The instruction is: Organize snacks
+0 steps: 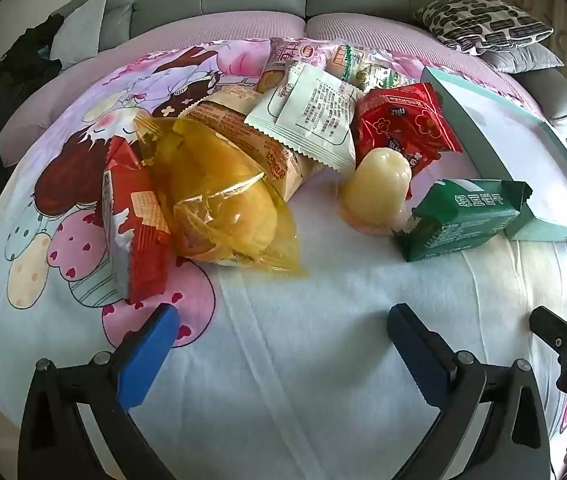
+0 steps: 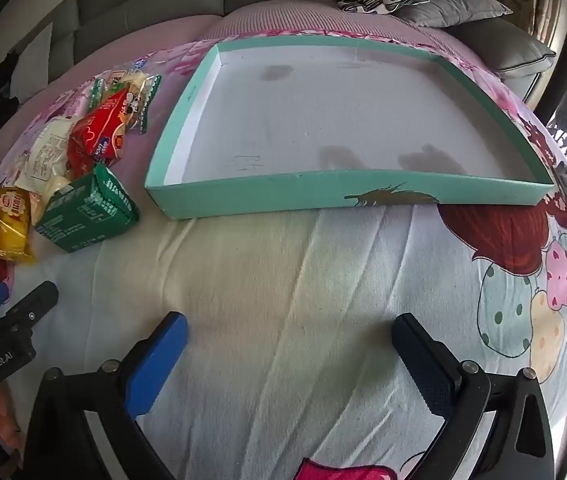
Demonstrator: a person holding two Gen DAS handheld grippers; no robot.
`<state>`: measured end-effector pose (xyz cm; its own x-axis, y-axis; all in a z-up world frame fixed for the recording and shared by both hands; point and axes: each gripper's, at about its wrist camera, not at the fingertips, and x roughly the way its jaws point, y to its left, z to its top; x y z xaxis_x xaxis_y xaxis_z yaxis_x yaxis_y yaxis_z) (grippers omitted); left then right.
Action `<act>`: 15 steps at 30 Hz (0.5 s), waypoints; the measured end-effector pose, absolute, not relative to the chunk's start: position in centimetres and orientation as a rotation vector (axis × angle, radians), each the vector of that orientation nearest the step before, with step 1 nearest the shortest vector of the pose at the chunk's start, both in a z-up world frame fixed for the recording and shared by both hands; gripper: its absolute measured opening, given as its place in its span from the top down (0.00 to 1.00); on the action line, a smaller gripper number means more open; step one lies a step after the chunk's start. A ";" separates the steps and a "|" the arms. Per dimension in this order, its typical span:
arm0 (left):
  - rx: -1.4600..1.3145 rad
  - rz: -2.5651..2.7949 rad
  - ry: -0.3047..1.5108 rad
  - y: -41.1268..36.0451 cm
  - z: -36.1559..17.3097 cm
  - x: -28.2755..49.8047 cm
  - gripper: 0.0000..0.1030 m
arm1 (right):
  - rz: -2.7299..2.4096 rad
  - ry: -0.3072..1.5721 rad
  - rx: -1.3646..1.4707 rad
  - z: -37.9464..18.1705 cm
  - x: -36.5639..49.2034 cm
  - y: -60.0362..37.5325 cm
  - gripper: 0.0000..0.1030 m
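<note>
Left wrist view: crinkled snack packets [image 1: 303, 120] heaped beside teal tray [image 1: 539, 236].

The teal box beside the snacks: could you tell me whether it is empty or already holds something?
Empty. The teal box shows only its bare white floor in the right wrist view; the snacks, such as the green packet, lie outside it.

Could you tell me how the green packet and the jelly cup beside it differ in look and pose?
The green packet is an opaque, boxy wrapper with white print, lying on its side; the jelly cup is pale, translucent and rounded, standing upside down on its wide rim. The packet has serrated ends; the cup is smooth. Both rest on the cartoon-print sheet, untouched by either gripper.
</note>
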<state>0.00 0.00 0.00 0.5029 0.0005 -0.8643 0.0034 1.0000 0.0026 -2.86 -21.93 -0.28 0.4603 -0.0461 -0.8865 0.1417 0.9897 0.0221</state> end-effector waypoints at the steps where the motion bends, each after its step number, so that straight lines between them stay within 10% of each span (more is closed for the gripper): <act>1: 0.010 0.003 1.043 0.0 0.0 0.0 0.00 | -0.116 1.087 0.096 -0.3 -2.9 -21.9 0.00; 15: -0.006 0.001 1.041 0.1 -0.2 0.1 0.00 | -0.122 1.092 0.107 -0.4 -2.5 -22.1 0.00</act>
